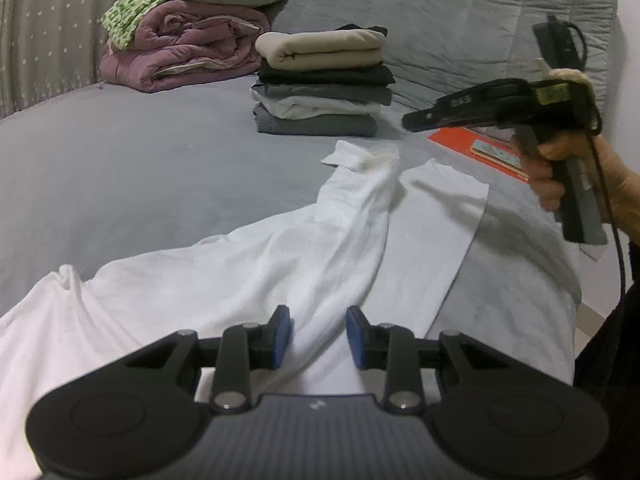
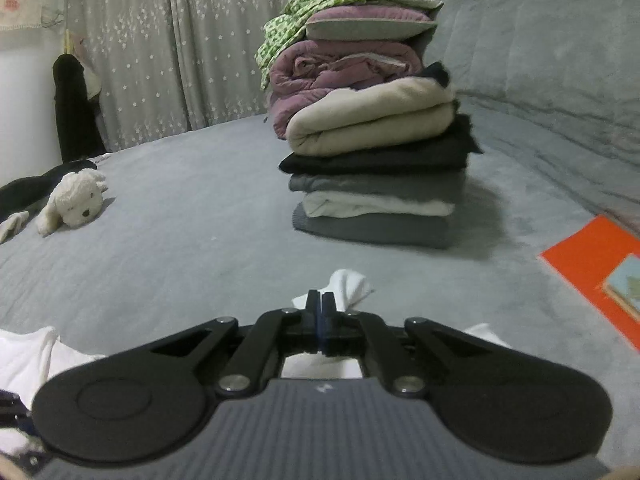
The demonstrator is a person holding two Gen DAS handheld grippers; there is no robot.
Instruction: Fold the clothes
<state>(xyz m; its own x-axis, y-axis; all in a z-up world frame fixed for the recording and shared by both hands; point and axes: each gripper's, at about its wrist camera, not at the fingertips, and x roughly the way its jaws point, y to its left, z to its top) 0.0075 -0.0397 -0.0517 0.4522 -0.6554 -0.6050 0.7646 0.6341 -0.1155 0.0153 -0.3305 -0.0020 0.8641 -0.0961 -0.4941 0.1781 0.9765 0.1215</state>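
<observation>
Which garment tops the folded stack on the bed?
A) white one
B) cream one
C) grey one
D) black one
B: the cream garment lies on top of the folded stack, with black, grey, white and grey layers beneath it.

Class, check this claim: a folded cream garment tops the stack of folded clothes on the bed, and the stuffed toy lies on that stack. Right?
Not quite. The stuffed toy lies on the bed, apart from the stack of folded clothes; the right wrist view shows it. The cream garment does top it.
</observation>
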